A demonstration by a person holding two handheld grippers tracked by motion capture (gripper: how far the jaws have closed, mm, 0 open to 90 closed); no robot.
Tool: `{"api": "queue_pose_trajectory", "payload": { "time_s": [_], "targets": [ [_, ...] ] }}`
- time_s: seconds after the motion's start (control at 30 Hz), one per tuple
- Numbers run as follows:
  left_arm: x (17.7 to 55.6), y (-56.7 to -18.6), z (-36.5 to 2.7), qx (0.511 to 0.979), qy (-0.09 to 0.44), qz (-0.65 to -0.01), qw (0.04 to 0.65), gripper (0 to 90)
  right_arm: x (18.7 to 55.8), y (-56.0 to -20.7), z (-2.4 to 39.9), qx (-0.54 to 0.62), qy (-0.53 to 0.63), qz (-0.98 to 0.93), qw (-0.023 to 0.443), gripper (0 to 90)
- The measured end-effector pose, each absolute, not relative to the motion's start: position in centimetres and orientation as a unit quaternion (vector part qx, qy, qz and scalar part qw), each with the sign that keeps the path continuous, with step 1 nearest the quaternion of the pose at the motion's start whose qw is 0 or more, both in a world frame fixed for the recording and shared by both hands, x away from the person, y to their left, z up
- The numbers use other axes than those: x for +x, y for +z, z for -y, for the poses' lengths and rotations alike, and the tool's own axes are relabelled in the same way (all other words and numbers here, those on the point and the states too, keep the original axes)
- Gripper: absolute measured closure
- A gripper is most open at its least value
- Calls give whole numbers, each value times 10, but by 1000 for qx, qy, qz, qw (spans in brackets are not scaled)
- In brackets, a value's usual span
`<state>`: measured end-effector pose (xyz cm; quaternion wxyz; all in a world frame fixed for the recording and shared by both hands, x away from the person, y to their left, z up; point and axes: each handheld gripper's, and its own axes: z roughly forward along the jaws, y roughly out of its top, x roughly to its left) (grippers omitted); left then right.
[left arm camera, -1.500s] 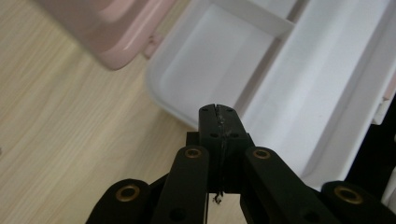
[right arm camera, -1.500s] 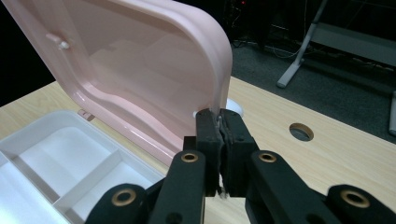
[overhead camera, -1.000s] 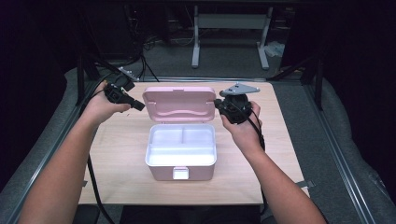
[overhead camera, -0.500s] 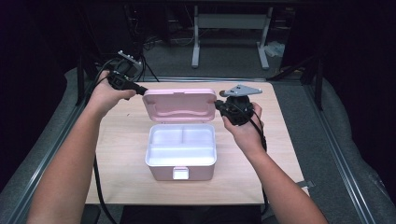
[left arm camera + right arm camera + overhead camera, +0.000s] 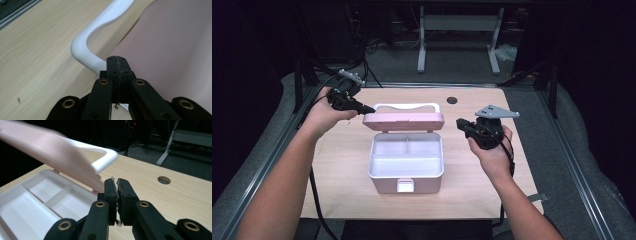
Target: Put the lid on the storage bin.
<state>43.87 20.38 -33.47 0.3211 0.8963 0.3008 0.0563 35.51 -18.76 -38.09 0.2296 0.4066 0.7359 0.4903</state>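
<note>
Lid's about halfway down, box not shut yet

The pink plastic box (image 5: 406, 162) with its white divided tray sits mid-table on the light wooden tabletop (image 5: 472, 192); its pink hinged lid (image 5: 404, 121) hangs half-lowered. Left gripper (image 5: 364, 108), jaws closed and empty, pushes the lid's corner; right gripper (image 5: 460, 123), closed, holds nothing beside it. Latching is left.

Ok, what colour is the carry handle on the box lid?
White handle on a pink lid, clearest in the left gripper view.

Dark lab: cables (image 5: 362, 45), metal stand (image 5: 457, 30)
</note>
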Motion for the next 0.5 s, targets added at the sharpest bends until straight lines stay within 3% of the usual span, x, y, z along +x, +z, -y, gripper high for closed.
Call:
{"api": "queue_pose_trajectory", "payload": {
  "time_s": [0.5],
  "targets": [
    [372, -386, -191, 926, 43, -232, 296, 877, 362, -397, 192, 421, 474, -742, 219, 846]
  ]
}}
